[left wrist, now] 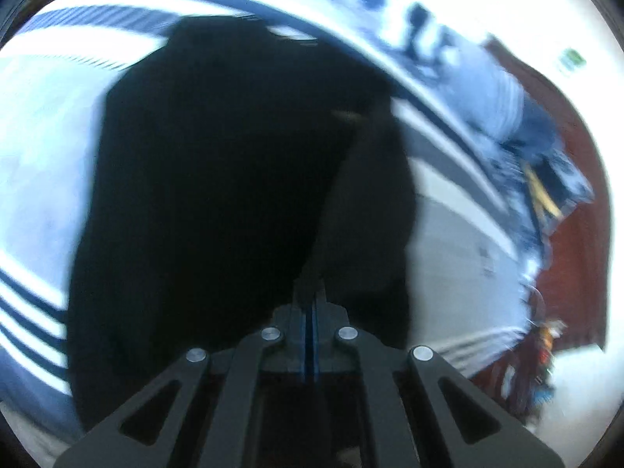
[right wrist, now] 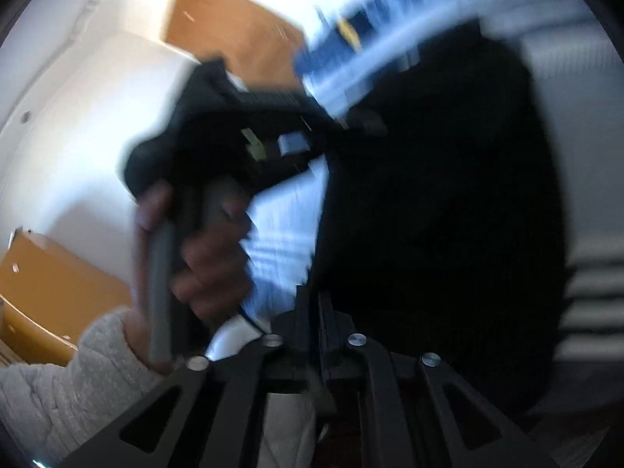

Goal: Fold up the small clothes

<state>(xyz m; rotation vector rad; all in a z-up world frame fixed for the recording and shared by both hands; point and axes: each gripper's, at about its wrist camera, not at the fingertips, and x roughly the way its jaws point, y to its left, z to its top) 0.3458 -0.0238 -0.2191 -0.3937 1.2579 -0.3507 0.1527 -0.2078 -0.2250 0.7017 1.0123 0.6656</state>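
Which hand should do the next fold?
Probably either: left gripper and right gripper both look shut on the black cloth, lifted over the striped sheet. Blur hides more.

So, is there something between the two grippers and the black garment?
Nothing visible. The left gripper and the right gripper are each shut on an edge of the black garment, which hangs over the striped bedding.
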